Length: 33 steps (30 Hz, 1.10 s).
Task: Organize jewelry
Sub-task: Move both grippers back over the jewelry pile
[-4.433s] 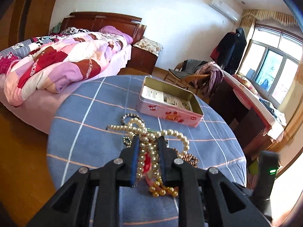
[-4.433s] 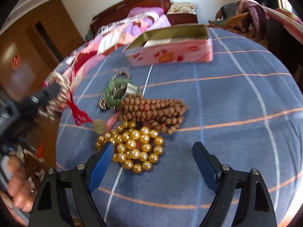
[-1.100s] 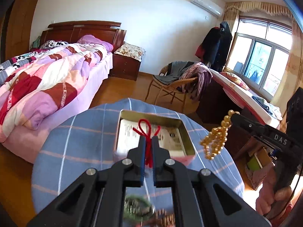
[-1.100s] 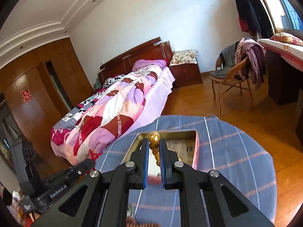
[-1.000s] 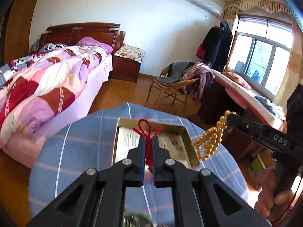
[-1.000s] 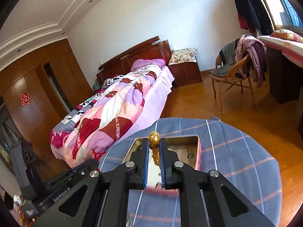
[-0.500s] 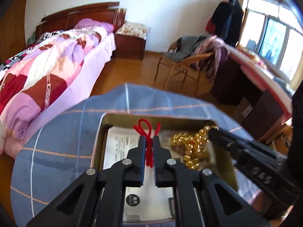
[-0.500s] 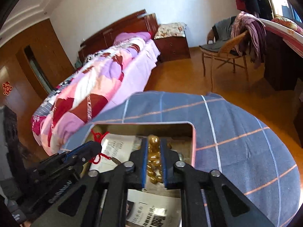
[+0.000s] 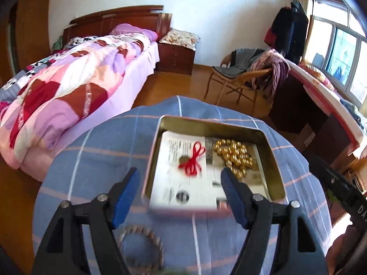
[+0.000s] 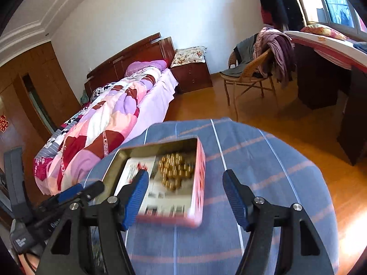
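an open rectangular metal tin (image 9: 273, 151) with a gold-coloured inside and pink outer walls sits on a blue checked tablecloth, a printed white paper sheet (image 9: 183, 183) lying flat on its floor. a red knotted cord with a small dull pendant (image 9: 192, 159) lies loose on that sheet, left of the middle. a heap of shiny golden round beads (image 9: 236, 157) rests just beside it, toward the tin's right wall. nearer the camera, outside the tin, a blurred ring-shaped beaded bracelet of dark and pale beads (image 9: 141, 248) lies flat on the cloth.
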Each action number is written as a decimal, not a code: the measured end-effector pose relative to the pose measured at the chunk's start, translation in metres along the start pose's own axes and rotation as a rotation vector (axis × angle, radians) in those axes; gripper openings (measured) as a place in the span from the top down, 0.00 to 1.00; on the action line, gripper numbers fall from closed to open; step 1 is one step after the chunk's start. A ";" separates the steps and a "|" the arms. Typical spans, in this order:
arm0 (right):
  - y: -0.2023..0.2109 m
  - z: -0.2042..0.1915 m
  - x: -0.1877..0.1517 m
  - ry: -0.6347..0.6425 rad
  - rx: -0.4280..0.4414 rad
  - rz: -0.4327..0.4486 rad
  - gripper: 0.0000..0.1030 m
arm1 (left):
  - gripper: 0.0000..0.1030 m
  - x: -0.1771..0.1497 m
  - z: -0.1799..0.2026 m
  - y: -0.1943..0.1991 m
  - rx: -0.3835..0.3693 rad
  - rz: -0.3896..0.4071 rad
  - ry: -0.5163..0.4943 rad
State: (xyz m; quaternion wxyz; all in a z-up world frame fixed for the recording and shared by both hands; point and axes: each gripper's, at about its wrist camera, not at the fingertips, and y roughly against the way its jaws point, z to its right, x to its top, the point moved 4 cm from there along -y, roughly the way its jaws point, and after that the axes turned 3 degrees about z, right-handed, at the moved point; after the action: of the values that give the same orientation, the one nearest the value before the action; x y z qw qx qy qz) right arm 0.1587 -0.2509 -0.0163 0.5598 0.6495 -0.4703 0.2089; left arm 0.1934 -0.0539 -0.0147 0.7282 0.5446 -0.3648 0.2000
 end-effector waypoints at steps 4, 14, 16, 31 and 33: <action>0.032 -0.002 -0.031 -0.004 0.024 -0.026 0.35 | 0.26 -0.022 -0.012 0.030 0.019 0.018 0.028; 0.084 -0.020 -0.095 0.056 0.068 -0.085 0.35 | 0.25 -0.083 -0.047 0.090 0.114 0.054 0.033; 0.091 -0.026 -0.107 0.083 0.075 -0.095 0.35 | 0.25 -0.096 -0.052 0.097 0.112 0.048 0.027; 0.090 -0.053 -0.146 0.160 0.128 -0.177 0.35 | 0.25 -0.144 -0.047 0.098 0.005 -0.004 0.025; 0.089 -0.053 -0.147 0.164 0.123 -0.177 0.35 | 0.25 -0.144 -0.039 0.094 -0.005 -0.010 0.014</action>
State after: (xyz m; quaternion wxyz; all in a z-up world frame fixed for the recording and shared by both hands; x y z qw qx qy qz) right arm 0.0283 -0.1405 -0.0710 0.5716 0.7023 -0.3501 0.2397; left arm 0.0469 0.0292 -0.0673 0.7331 0.5433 -0.3572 0.1994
